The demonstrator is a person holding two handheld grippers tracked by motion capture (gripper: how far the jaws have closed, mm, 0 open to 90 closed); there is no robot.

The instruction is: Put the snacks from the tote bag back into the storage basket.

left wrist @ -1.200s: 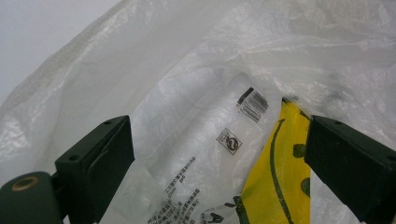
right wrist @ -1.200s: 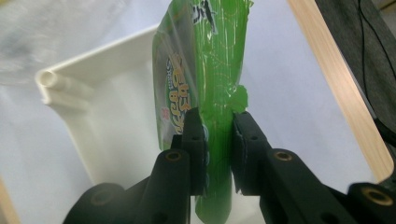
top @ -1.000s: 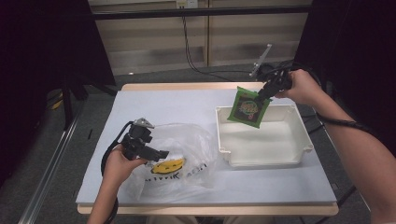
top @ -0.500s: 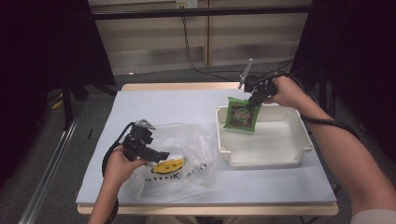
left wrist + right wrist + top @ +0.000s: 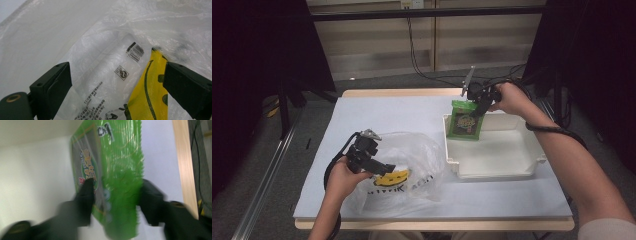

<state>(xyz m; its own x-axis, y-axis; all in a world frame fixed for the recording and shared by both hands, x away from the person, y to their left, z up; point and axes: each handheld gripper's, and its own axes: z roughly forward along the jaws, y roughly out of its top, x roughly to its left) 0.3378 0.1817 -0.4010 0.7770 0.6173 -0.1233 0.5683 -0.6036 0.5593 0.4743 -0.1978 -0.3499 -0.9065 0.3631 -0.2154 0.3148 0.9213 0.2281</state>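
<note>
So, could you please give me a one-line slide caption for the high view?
Right gripper opens around a green snack packet at the white tray; left gripper rests on a clear plastic bag.

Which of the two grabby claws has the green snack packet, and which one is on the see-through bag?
The right gripper has the green packet between its just-opened jaws, over the white tray. The left gripper rests on the clear plastic bag.

A green snack packet (image 5: 465,120) hangs upright between the right gripper (image 5: 478,107) jaws, seemingly loose, over the white tray (image 5: 512,172).
</note>
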